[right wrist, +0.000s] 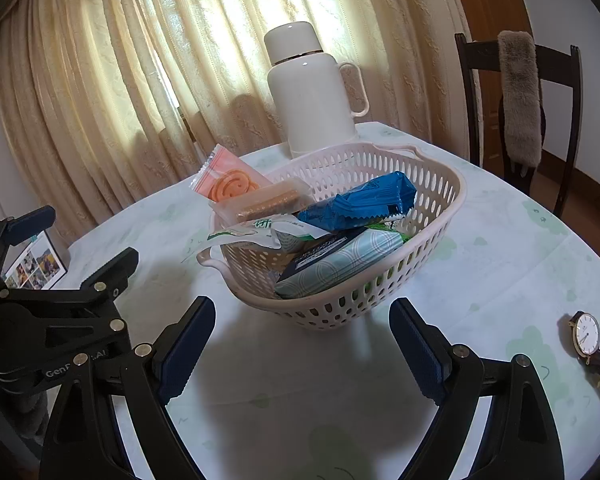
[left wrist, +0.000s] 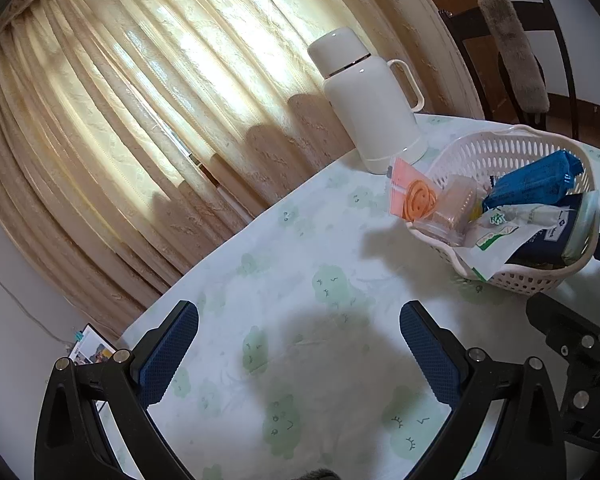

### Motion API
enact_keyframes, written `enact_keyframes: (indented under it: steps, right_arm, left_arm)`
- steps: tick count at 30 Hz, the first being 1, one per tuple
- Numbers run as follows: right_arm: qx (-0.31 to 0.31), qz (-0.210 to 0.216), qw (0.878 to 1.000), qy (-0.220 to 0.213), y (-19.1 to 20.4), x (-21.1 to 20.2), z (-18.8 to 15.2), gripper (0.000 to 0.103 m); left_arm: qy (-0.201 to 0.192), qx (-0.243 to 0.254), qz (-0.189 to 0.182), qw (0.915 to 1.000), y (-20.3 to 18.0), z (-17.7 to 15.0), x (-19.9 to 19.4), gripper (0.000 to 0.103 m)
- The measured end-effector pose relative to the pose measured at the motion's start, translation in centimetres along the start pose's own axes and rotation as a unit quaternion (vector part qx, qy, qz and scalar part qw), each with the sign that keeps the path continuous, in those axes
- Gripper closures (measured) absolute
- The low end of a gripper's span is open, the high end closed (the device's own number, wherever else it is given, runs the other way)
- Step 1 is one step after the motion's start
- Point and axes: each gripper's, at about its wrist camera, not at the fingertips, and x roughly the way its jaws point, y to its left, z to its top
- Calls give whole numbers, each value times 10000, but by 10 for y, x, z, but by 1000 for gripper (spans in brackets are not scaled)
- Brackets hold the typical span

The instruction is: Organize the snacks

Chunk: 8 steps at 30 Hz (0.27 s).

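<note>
snacks (right wrist: 356, 200) crinkly, heaped in perforated oval plastic basket (right wrist: 440, 184); both grippers released, empty.

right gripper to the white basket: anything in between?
Nothing. In the right wrist view, only bare green-printed tablecloth lies between the open right gripper and the white perforated plastic basket of snack packets.

Ahead of the right gripper's (right wrist: 302, 344) knurled blue rubbery finger pads (right wrist: 190, 346) sits a perforated white plastic basket (right wrist: 432, 240), matt. Inside it, a glossy blue foil packet (right wrist: 364, 202) and a clear crinkled wrapper (right wrist: 260, 200). Beyond stands a glossy, smooth white flask (right wrist: 312, 96). The tablecloth (right wrist: 500, 264) looks soft and matt. To the right lies a metal-rimmed watch (right wrist: 586, 334).
</note>
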Motion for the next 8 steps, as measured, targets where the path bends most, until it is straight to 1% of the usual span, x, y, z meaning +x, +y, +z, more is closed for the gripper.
enact_keyframes:
  steps: [8]
  right_arm:
    - [0,0,10000,10,1,1,0,14]
  left_arm:
    - [-4,52,-3,10000,-2,-2,0,2]
